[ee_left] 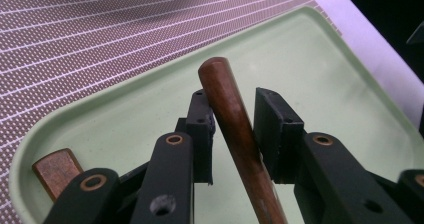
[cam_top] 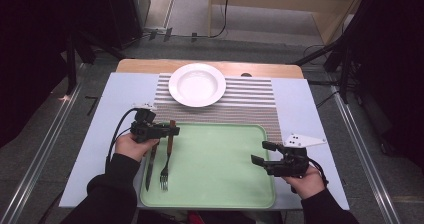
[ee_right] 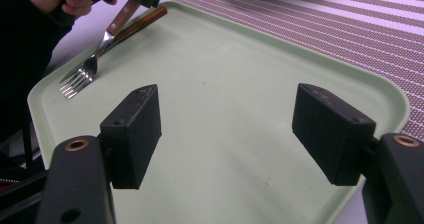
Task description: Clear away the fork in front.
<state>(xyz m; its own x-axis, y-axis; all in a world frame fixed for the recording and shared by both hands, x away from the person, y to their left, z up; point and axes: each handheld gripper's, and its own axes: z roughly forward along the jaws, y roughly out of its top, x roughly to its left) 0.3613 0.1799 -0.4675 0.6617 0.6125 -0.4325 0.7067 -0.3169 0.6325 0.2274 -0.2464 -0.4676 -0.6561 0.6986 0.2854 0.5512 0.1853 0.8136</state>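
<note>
In the high view the left tongs (cam_top: 172, 131) sit at the left centre of the frame, over the far left corner of a green tray (cam_top: 220, 184) that fills the lower middle. A fork (cam_top: 167, 156) with a brown wooden handle lies on the tray's left side, prongs toward the bottom of the frame, handle end toward the top. A knife (cam_top: 151, 165) lies just beside it on the left, roughly parallel.

In the left gripper view the fork's handle (ee_left: 235, 129) runs up between the two jaws. The left pad looks to be touching it, while a small gap shows on the right side, so the tongs stand narrowly open around the handle rather than clamped on it. The knife's handle end (ee_left: 56, 169) shows at the lower left of that view.

The right tongs (cam_top: 260, 153) hover at the lower right of the high view, over the tray's right part. In the right gripper view their jaws stand wide apart with nothing between them.

Beyond the tray a striped mat (cam_top: 250, 101) lies on the worktop (cam_top: 107, 129), and a white plate (cam_top: 197, 84) rests on the mat at upper centre.
</note>
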